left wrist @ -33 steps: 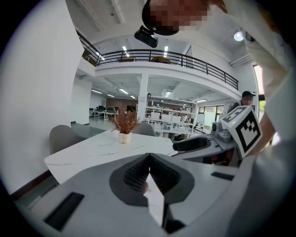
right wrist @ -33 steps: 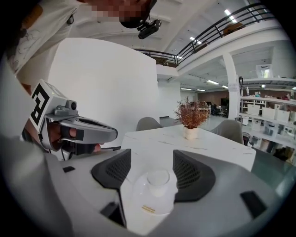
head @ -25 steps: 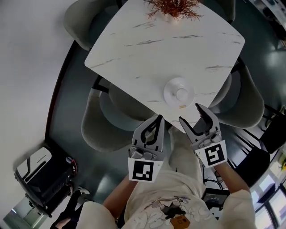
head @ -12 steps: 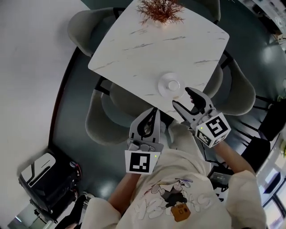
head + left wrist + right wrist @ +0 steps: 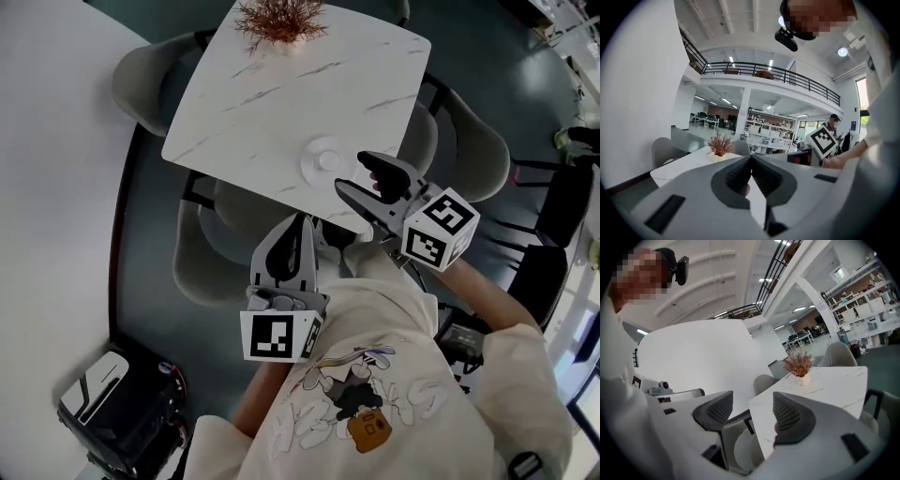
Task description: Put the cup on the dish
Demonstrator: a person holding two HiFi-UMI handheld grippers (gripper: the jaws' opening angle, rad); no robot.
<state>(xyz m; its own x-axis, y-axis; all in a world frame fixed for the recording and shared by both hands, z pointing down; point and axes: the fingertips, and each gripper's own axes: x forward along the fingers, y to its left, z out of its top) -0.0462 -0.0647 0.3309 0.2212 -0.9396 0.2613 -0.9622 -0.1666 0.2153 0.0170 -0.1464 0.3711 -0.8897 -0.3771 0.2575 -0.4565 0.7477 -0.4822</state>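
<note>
A small white cup (image 5: 328, 160) stands in the middle of a round white dish (image 5: 310, 167) near the front edge of the white marble table (image 5: 281, 103). My right gripper (image 5: 356, 172) hovers just right of the dish at the table's edge, jaws open and empty. In the right gripper view the right gripper (image 5: 751, 410) shows the same wide gap, with the table (image 5: 825, 385) beyond. My left gripper (image 5: 301, 221) hangs below the table's edge over a chair, shut on nothing. Its closed jaws meet in the left gripper view (image 5: 751, 161).
A reddish dried plant (image 5: 279, 19) in a white pot stands at the table's far side, also seen as the plant (image 5: 799, 363) and the plant (image 5: 719, 142). Grey chairs (image 5: 211, 253) ring the table, one under the left gripper. A black cart (image 5: 112, 403) is at lower left.
The right gripper has risen and swung left, closer to the dish. The whole view has shifted, with the table now higher and further left. The left gripper stays shut.
</note>
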